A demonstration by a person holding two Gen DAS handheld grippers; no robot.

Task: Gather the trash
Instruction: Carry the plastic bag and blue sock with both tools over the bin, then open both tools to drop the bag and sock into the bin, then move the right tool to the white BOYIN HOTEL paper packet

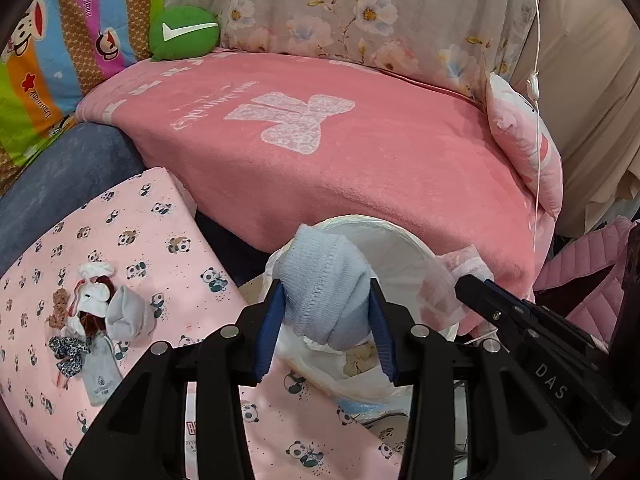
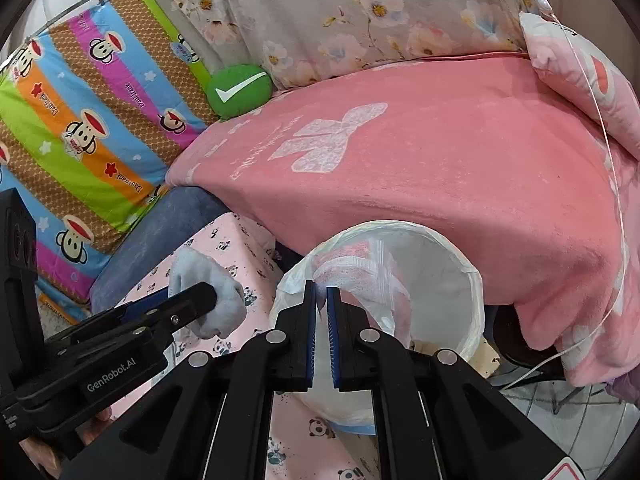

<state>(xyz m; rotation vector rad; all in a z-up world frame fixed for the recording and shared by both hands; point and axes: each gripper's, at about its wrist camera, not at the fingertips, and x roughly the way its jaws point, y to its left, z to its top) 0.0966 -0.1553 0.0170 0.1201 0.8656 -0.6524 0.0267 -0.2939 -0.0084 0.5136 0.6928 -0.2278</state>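
My left gripper (image 1: 326, 300) is shut on a light blue sock (image 1: 326, 280) and holds it just over the near rim of a white lined trash bin (image 1: 404, 248). My right gripper (image 2: 321, 292) is shut on a pink and white wrapper (image 2: 360, 276) that hangs over the bin's (image 2: 452, 280) opening. The right wrist view also shows the left gripper (image 2: 192, 300) with the sock (image 2: 216, 296) to the left of the bin. A pile of small trash, with another blue sock, white scraps and a grey pouch, (image 1: 92, 316) lies on the pink panda cloth (image 1: 132, 216).
A bed with a pink blanket (image 1: 320, 168) stands right behind the bin. A green check-mark cushion (image 1: 184, 32), a striped monkey quilt (image 2: 80, 120) and a pink pillow (image 1: 524, 148) lie at its edges. A thin white cable (image 2: 608, 160) hangs at the right.
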